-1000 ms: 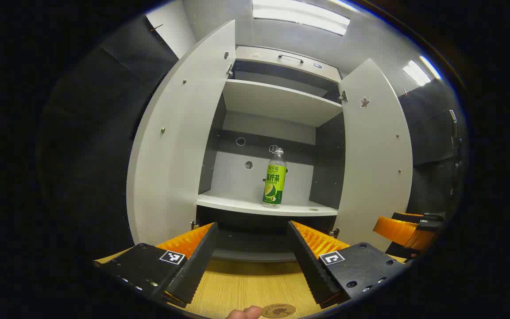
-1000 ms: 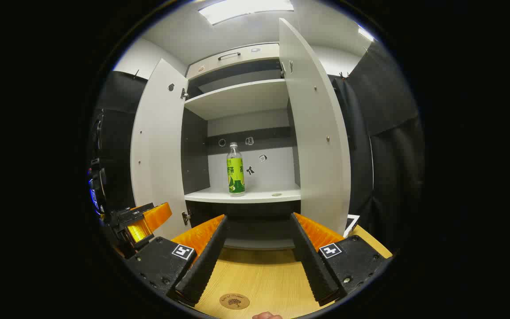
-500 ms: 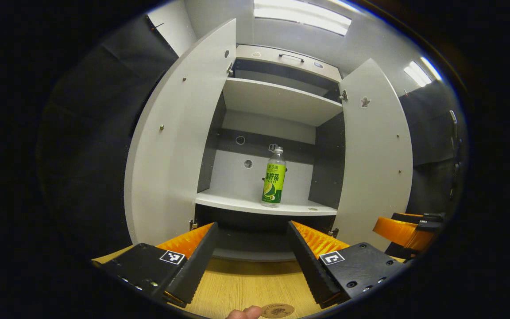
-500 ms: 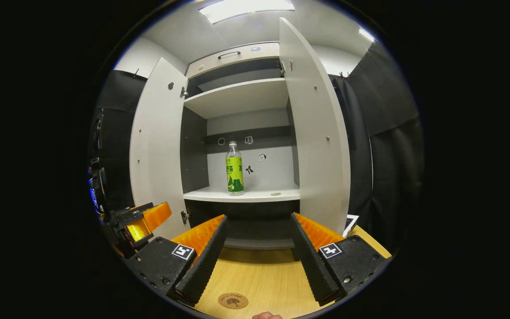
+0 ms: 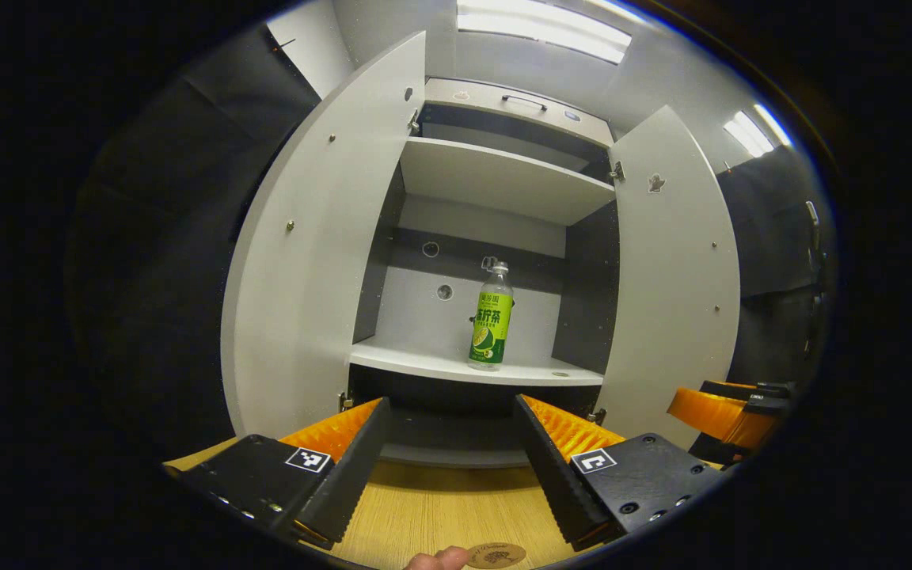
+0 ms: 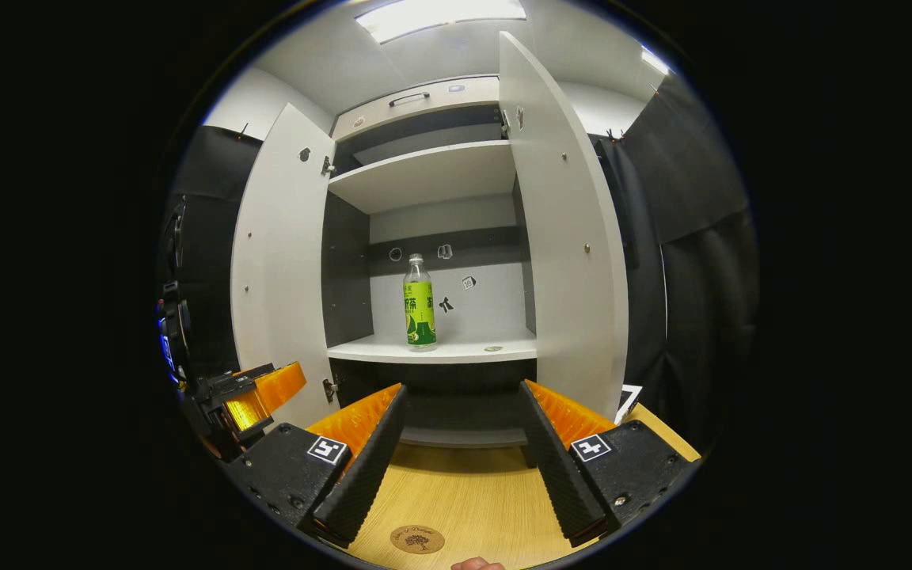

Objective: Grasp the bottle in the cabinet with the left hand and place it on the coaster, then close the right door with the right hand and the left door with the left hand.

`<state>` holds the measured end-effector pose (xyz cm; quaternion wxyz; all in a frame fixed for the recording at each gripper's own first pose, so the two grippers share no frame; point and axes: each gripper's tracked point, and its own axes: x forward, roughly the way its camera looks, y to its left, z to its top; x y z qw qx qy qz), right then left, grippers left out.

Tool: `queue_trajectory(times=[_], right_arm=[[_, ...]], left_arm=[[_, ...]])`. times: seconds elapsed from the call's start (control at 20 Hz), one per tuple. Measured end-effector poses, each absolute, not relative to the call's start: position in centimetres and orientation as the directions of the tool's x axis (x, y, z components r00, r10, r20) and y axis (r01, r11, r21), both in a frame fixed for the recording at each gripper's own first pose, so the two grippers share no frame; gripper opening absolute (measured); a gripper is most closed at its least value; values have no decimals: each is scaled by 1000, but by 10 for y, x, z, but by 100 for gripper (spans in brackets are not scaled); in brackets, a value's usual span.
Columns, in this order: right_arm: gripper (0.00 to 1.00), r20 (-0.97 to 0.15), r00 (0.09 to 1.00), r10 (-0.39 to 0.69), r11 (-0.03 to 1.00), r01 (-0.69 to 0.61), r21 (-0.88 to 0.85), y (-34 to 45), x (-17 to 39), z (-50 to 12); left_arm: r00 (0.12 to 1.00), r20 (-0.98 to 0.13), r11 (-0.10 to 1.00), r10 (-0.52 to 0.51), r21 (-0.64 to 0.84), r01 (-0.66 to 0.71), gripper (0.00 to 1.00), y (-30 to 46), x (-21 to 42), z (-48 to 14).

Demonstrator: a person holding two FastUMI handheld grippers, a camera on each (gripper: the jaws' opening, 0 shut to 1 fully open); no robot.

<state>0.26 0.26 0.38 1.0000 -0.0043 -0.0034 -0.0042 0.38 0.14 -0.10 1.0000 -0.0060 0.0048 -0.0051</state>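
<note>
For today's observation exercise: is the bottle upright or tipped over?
Upright: the bottle stands cap-up on the cabinet shelf.

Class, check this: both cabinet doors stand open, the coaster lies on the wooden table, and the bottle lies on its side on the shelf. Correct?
Not quite. The bottle stands upright on the shelf, as the left gripper view shows. Both doors are open and the coaster lies on the table.

Bottle [image 6: 419,303] upright on cabinet shelf [image 6: 456,349], both doors open
</note>
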Motion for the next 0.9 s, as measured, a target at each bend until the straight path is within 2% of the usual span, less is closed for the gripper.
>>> queue_trajectory(times=[0.9], right_arm=[[85, -2, 1000, -12, 1000, 12, -7, 2, 5, 3]], left_arm=[[1000, -10, 999, -29, -22, 29, 94, 0, 13, 3]])
